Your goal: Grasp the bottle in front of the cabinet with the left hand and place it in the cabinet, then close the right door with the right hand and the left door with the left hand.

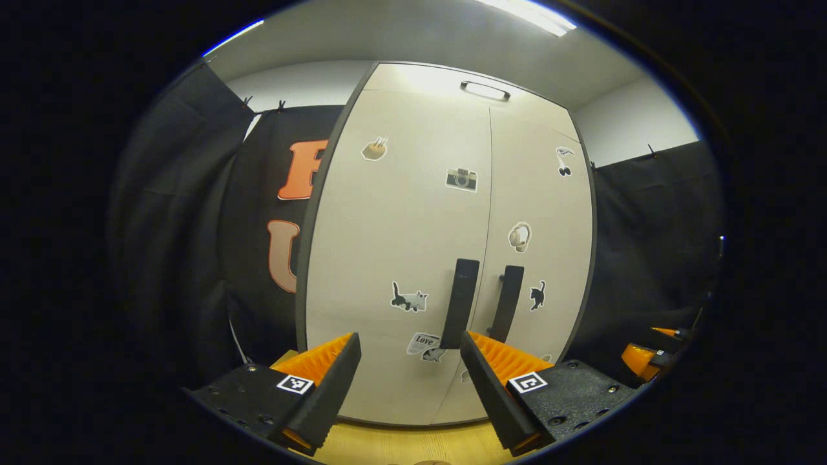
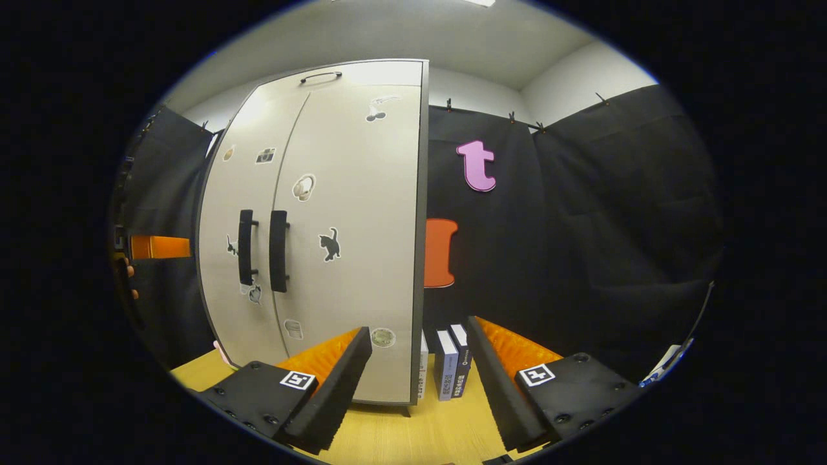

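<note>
Both doors of the cabinet (image 1: 446,245) are shut, so the bottle is hidden. The left claw (image 1: 410,368) and right claw (image 2: 418,361) are open and empty above the tabletop (image 2: 426,436).

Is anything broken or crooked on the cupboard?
Nothing stands out. Both cupboard doors look shut and even, and the two handles stand straight side by side. Stickers sit flat on the doors. Books stand upright beside the cupboard. Both tongs, left and right, are open and empty.
</note>
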Action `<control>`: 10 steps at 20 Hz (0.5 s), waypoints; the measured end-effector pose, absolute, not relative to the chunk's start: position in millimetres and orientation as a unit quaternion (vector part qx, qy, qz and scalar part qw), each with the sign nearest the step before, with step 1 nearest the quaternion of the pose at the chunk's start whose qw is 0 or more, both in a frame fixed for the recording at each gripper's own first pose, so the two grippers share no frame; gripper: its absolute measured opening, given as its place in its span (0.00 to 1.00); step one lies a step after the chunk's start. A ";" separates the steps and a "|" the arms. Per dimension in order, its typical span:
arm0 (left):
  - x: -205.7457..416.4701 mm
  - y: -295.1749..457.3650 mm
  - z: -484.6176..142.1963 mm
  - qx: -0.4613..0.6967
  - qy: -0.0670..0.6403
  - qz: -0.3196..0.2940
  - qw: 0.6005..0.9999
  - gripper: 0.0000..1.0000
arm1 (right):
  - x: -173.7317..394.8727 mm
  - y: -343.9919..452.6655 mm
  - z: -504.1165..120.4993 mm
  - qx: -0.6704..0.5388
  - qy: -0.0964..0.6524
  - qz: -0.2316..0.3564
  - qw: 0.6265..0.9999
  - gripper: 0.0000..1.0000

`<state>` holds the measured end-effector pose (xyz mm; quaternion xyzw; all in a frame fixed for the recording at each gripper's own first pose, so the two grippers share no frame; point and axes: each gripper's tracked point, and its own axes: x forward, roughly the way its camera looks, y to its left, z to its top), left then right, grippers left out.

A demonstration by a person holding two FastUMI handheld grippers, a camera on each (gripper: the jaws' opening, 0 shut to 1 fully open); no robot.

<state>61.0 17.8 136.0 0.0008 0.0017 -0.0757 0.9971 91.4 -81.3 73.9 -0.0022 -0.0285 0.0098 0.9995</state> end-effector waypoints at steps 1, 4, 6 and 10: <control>56.4 22.4 139.7 -0.002 -0.002 -0.072 0.997 0.95 | 89.3 -78.7 76.4 -0.002 -0.031 0.013 0.999 0.94; 42.2 34.7 147.5 -0.009 -0.008 -0.059 0.998 0.95 | 84.6 -74.7 77.6 -0.005 -0.027 0.017 0.999 0.98; 32.3 41.2 145.9 -0.019 -0.005 -0.051 0.999 0.95 | 76.6 -71.0 79.2 -0.003 -0.027 0.023 0.999 0.98; 6.0 49.9 141.2 -0.022 -0.009 -0.038 0.999 0.95 | 65.0 -67.8 73.8 -0.003 -0.032 0.028 0.999 0.98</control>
